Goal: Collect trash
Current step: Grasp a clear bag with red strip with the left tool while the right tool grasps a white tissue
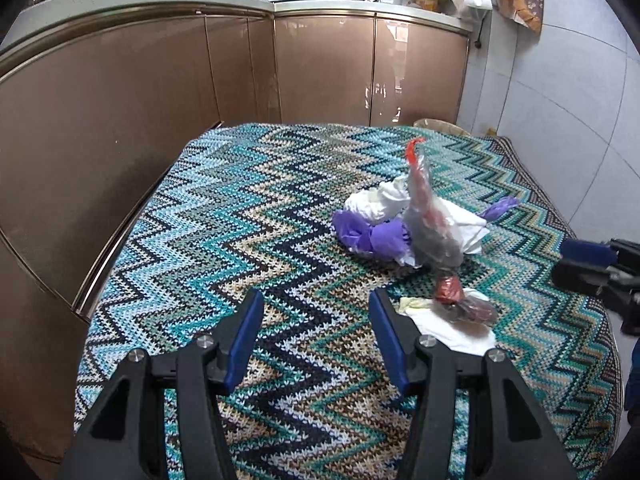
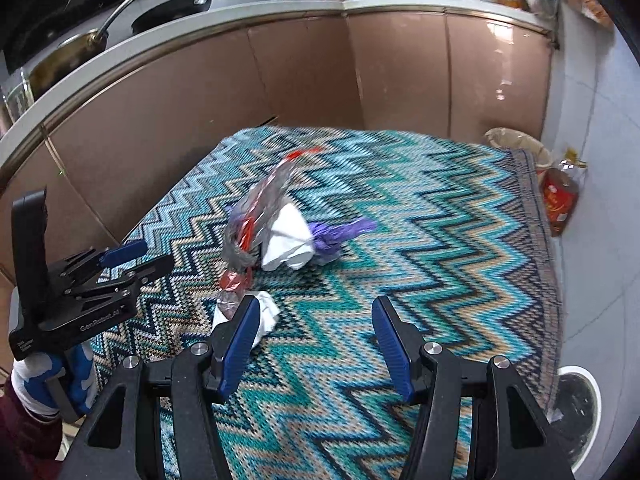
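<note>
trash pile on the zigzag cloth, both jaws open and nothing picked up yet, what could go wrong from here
1. The clear plastic bag stands loosely over the white tissues and purple glove; gripping it alone may leave those behind.
2. The small red wrapper lies on a flat tissue; it could slide off if only the tissue is lifted.
3. Jaws could snag the knitted cloth.

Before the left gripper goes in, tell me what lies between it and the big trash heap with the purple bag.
The left gripper is open and empty. Between it and the trash heap there is mostly bare zigzag cloth. Just right of that line lies a smaller white tissue with a red wrapper, beside the right finger. Nothing else blocks.
</note>
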### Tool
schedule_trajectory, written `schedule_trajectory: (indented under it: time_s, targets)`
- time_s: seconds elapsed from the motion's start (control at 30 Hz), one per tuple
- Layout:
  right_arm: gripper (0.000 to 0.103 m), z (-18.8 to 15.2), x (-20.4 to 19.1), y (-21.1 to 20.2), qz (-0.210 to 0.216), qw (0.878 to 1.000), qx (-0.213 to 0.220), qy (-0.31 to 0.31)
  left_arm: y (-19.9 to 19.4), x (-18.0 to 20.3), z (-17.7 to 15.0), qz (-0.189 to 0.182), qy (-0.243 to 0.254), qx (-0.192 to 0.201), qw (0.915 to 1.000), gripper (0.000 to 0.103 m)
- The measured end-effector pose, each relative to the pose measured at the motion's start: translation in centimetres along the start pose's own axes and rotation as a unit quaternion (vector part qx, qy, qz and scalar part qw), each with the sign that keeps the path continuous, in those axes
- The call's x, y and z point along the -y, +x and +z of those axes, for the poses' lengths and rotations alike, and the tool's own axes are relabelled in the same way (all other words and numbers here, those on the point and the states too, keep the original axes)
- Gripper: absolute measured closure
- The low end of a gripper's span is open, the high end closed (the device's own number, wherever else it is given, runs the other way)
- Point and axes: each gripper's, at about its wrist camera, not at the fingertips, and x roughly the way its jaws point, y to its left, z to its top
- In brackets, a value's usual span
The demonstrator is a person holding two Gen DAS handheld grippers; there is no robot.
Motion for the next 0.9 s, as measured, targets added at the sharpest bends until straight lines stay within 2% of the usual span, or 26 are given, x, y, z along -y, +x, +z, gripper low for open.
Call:
schedule_trajectory:
  time_s: [0.17,0.3,0.53,0.6,0.73,0.8,0.83,0.9]
  targets:
    - [0.048,-0.2,-1.0,2.9,0.024,0.999,-0.031,-0.016,1.6,-0.7,0.0,-0.043,-0.019,-0.021,0.9987,0.050]
    - [0.048,-0.2,-1.1,4.7,0.041,0.998,-0.047,-0.017,2.1,-1.1,0.3,-0.094,-0.031,-0.030,0.9946,0.050]
    - [0.048,-0.5,-1.2,6.2,0.078,0.995,-0.060,-0.014,2.2,-0.6,2.7,-0.214,-0.049,-0.036,0.9750,0.050]
    - [0.048,-0.6,-1.6,6.4,0.090,0.994,-0.062,-0.018,2.7,0.2,3.2,-0.228,-0.045,-0.042,0.9717,0.050]
    - [0.048,-0.9,-2.4,6.9,0.113,0.990,-0.072,-0.035,4.5,1.7,3.6,-0.227,-0.032,-0.064,0.9712,0.052]
    - [0.048,-1.1,-2.7,6.9,0.124,0.989,-0.074,-0.043,5.3,1.6,3.5,-0.228,-0.034,-0.073,0.9702,0.062]
    - [0.048,-1.1,-2.9,7.0,0.128,0.988,-0.075,-0.047,5.9,1.6,3.4,-0.229,-0.039,-0.083,0.9692,0.074]
    - [0.048,-1.0,-3.2,7.1,0.134,0.987,-0.076,-0.054,6.5,1.0,3.1,-0.233,-0.054,-0.093,0.9665,0.080]
